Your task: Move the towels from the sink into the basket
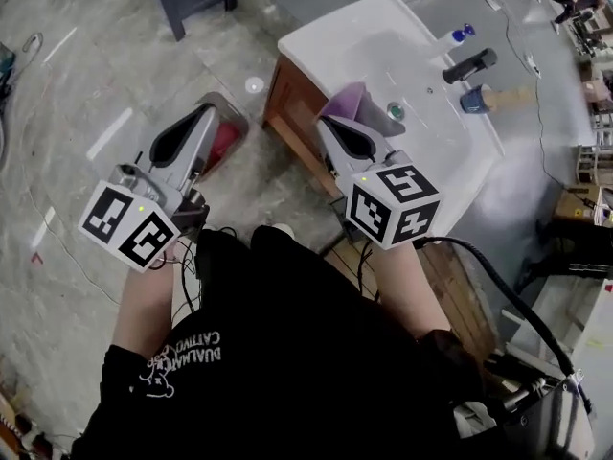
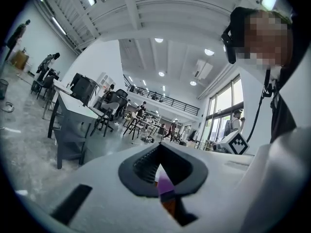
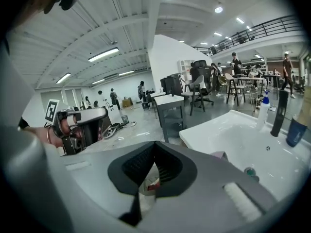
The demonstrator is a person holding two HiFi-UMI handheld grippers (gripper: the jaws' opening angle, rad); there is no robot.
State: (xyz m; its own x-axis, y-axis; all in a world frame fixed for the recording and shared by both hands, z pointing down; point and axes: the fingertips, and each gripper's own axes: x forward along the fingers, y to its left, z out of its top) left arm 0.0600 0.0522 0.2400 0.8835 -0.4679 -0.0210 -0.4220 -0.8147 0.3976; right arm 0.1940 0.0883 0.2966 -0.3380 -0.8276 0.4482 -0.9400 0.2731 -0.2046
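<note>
A purple towel [image 1: 347,98] lies bunched at the near-left edge of the white sink [image 1: 383,41]. My right gripper [image 1: 329,121] hovers just short of it, jaws shut, with nothing visibly pinched. From the right gripper view [image 3: 154,144] a scrap of the purple towel [image 3: 219,155] shows beside the jaws, inside the sink [image 3: 233,130]. On the floor left of the cabinet stands the basket [image 1: 237,115] with something red inside. My left gripper [image 1: 213,111] hangs above it, also shut. Through the left gripper [image 2: 159,147] gap I glimpse the purple towel [image 2: 165,184].
A black faucet [image 1: 469,65], a blue-capped bottle [image 1: 463,34] and a blue cup [image 1: 473,99] stand at the sink's back; its drain [image 1: 396,113] shows near the towel. A wooden cabinet [image 1: 287,94] carries the sink. A cable runs along the person's right side.
</note>
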